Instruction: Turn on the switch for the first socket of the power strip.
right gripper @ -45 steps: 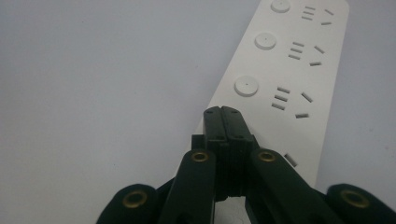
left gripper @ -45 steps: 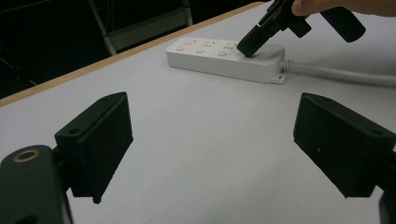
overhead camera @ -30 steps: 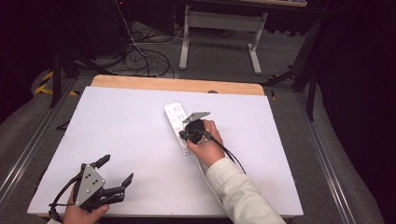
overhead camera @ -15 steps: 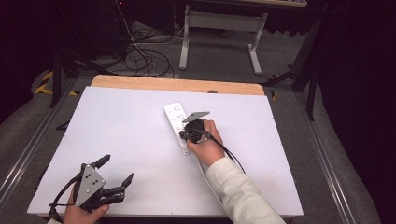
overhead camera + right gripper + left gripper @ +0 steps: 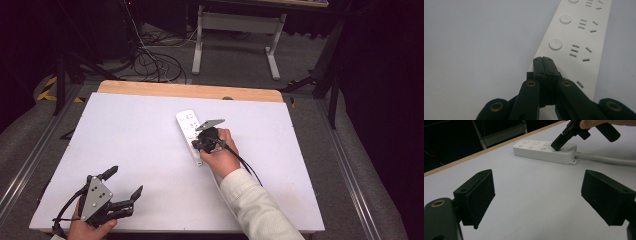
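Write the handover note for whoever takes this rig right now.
Right hand-held gripper: jaws shut together, tips pressed down on the white power strip at the socket section nearest its cable end, holding nothing.
Left hand-held gripper: jaws wide open, idle at the near left of the table.
The strip lies mid-table, its cable running off toward the person.
Done: tips set on the strip. Left: whether a switch has been pressed cannot be told; check it.

power strip (image 5: 188, 131): white, grey slot marks
counter (image 5: 125, 150): pale grey-white, wooden far edge
hand-held gripper (image 5: 545, 65): black jaws, brass-coloured rivets
sleeve (image 5: 255, 210): off-white
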Demonstrator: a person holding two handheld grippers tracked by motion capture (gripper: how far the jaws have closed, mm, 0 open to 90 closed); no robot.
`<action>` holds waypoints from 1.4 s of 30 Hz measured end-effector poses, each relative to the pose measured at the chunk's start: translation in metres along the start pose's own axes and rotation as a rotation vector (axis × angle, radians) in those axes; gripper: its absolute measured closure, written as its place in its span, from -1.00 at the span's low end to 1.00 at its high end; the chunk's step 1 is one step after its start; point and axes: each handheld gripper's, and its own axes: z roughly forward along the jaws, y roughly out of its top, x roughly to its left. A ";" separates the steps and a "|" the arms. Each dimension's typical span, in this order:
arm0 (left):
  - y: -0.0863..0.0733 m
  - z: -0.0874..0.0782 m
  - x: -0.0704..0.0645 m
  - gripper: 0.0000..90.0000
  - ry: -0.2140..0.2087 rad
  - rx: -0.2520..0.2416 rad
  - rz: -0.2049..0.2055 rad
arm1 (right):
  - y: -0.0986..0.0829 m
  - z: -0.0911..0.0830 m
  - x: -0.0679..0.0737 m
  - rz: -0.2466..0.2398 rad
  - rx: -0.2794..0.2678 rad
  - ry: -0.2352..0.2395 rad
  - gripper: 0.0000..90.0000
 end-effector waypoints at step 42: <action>0.000 0.002 0.001 -0.72 0.002 0.007 -0.003 | 0.012 -0.034 0.009 -0.046 -0.169 0.037 0.99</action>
